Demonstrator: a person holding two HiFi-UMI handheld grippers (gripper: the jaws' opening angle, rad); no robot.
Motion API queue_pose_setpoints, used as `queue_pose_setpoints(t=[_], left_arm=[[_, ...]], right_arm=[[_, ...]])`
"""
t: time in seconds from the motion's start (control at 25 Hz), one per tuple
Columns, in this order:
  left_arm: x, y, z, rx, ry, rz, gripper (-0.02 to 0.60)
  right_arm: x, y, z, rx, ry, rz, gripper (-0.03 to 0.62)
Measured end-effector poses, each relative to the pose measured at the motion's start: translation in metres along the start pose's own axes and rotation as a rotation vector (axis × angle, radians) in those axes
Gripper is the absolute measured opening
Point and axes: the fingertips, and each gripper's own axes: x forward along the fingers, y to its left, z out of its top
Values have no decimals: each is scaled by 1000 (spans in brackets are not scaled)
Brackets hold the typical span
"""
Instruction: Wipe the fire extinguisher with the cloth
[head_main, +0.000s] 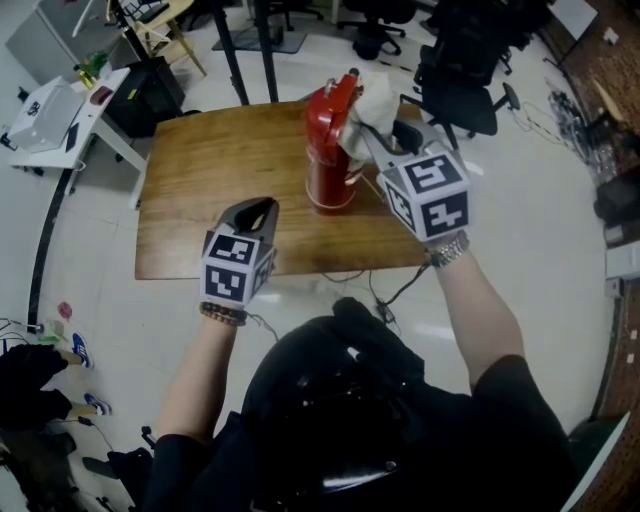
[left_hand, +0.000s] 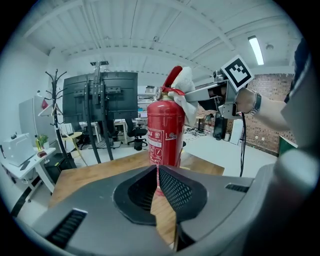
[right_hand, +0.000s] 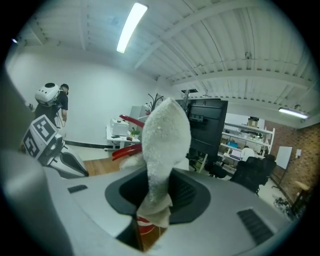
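Your left gripper (head_main: 256, 212) sits closed and empty while your right gripper (head_main: 372, 135), clamped on the cloth (head_main: 372, 100), seems to wipe the extinguisher (head_main: 328, 165) top; next, sweep down its body.

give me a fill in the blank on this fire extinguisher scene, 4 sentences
1. The red fire extinguisher stands upright on a table made of ____.
2. The right gripper is shut on a cloth whose colour is ____.
3. The left gripper is shut, with ____ between its jaws.
4. The cloth is at the fire extinguisher's ____ end, by its handle.
Missing words: wood; white; nothing; top.
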Motion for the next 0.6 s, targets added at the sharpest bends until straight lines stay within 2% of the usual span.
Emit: queue_pose_setpoints(t=[0.28,0.6], left_arm=[[-2,-8,-1,8,0,-23,10],[3,-13,-1,-5,8,-14,11]], right_arm=[[-6,3,-18,18,30,-24,117],[-6,6,-43,48,59,-7,117]])
